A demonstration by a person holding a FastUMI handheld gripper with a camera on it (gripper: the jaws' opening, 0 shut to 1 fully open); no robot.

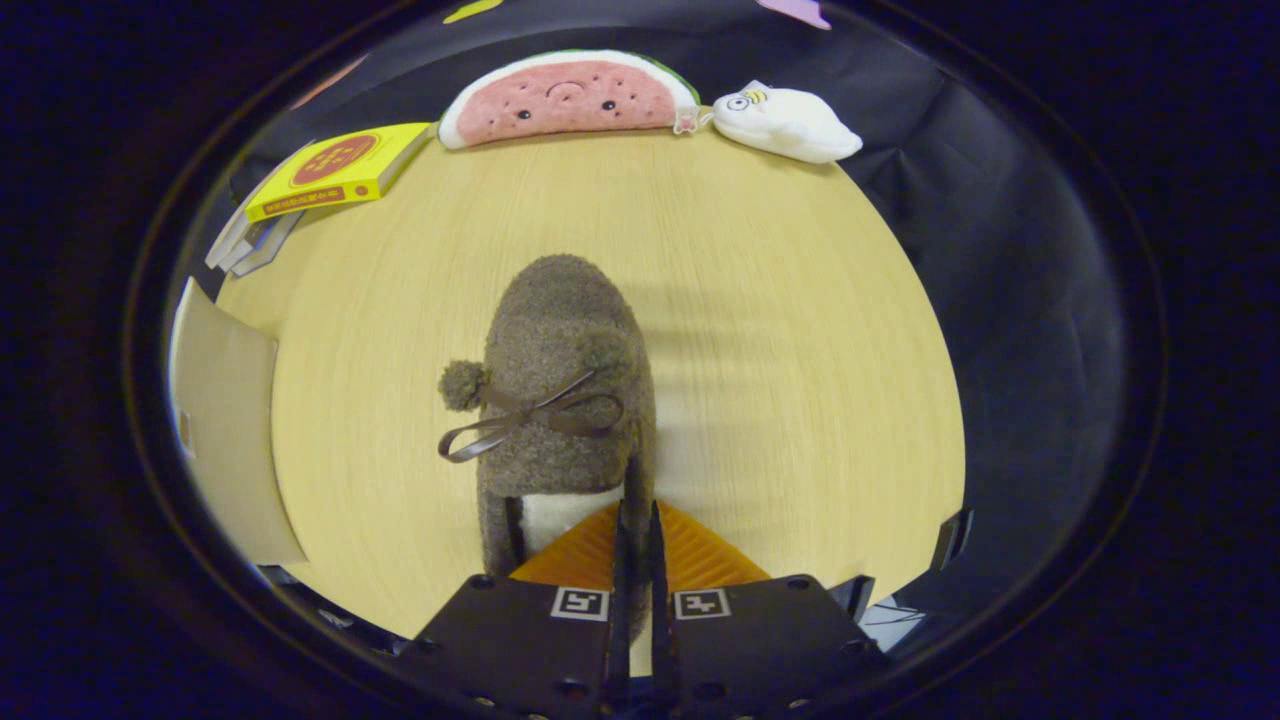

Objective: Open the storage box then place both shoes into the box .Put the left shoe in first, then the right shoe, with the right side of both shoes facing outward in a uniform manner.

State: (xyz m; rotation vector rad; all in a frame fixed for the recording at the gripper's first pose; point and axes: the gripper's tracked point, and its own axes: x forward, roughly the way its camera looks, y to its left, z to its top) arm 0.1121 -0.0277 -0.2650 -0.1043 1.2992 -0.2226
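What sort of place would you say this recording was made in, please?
Probably a staged recording booth, not a home: a round wooden table backed by black cloth, with props set along its far edge, a watermelon plush and a yellow book.

Even, bright light; soft striped shadows right of fuzzy brown slipper (pixel 565 400); sharp centre, fisheye-bowed round wooden tabletop (pixel 780 300) edges.

Bare table (pixel 800 330) (right of shoe (pixel 565 380))
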